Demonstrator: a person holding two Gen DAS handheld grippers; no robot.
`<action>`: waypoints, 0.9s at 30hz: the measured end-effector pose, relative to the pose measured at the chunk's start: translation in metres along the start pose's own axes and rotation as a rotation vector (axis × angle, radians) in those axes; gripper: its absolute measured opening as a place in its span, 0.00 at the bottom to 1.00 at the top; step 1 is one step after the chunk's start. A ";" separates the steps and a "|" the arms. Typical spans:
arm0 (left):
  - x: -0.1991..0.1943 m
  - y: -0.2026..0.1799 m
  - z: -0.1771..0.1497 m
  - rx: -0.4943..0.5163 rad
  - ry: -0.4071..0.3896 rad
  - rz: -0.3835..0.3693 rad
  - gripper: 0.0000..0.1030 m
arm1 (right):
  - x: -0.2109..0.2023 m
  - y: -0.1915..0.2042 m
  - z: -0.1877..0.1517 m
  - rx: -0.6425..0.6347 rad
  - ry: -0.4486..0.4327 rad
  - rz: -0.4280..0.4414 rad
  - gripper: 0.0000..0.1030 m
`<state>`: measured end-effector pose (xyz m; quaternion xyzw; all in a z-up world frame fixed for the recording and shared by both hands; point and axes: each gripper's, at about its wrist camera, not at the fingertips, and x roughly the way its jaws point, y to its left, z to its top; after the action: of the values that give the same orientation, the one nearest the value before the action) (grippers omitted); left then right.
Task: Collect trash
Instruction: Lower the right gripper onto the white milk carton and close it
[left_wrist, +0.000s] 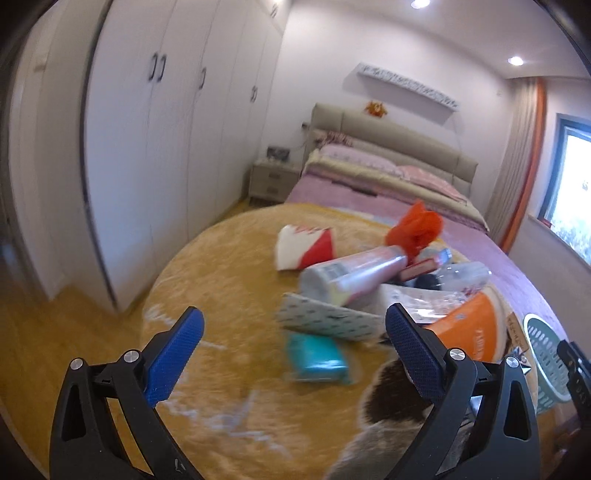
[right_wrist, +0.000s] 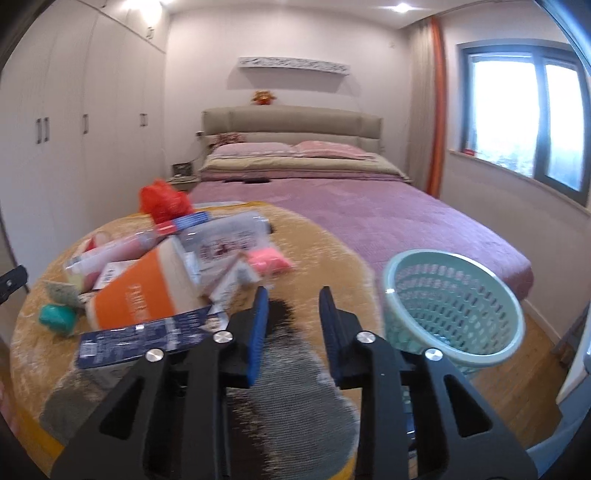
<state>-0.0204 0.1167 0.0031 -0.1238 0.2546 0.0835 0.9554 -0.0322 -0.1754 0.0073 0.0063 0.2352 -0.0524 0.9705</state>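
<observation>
A pile of trash lies on a round table with a furry yellow cover (left_wrist: 221, 280): a teal packet (left_wrist: 317, 360), a dotted flat pack (left_wrist: 325, 319), a pink-white bottle (left_wrist: 354, 275), a red-white carton (left_wrist: 304, 247), an orange bag (left_wrist: 415, 223) and an orange pack (left_wrist: 469, 332). My left gripper (left_wrist: 295, 332) is open and empty, with the teal packet between its fingers. My right gripper (right_wrist: 293, 317) is open and empty above the table, right of the orange pack (right_wrist: 147, 291) and a dark blue packet (right_wrist: 144, 339). A pale green basket (right_wrist: 454, 310) stands to its right.
A bed with a purple cover (right_wrist: 369, 218) lies behind the table. White wardrobes (left_wrist: 166, 147) line the left wall. A window (right_wrist: 524, 118) is at the right. A pink packet (right_wrist: 267, 264) lies at the pile's right. The floor is wood (left_wrist: 44, 332).
</observation>
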 end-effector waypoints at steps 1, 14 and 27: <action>0.002 0.009 0.004 -0.015 0.014 -0.002 0.93 | -0.002 0.005 0.000 -0.007 0.001 0.018 0.24; 0.065 0.001 -0.015 0.041 0.336 -0.218 0.84 | 0.031 0.005 0.005 0.046 0.157 0.181 0.49; 0.067 -0.011 -0.022 0.094 0.358 -0.176 0.37 | 0.040 0.030 -0.005 -0.001 0.239 0.319 0.49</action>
<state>0.0293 0.1069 -0.0470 -0.1138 0.4122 -0.0357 0.9032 0.0044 -0.1491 -0.0157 0.0494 0.3446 0.1034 0.9317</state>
